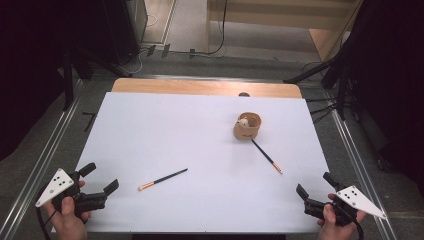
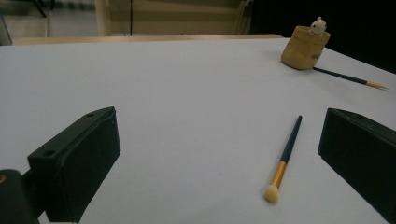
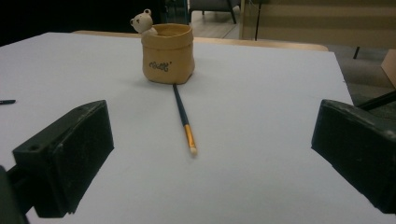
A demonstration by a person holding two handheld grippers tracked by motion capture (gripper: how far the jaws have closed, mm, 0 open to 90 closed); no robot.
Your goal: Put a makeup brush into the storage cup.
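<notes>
A tan pouch-shaped holder with a small bear figure on its rim stands on the white table, right of centre. One dark-handled brush lies just in front of the holder, its handle end against the base. A second brush lies left of centre. My left gripper rests at the near left corner, open and empty, with that second brush ahead of its jaws. At the near right corner my right gripper is open and empty too, facing the holder and the first brush.
The table's wooden far edge shows beyond the white sheet. Metal rails run along both sides, with dark stands and cables on the floor behind. Wide bare table surface lies between the two brushes and the grippers.
</notes>
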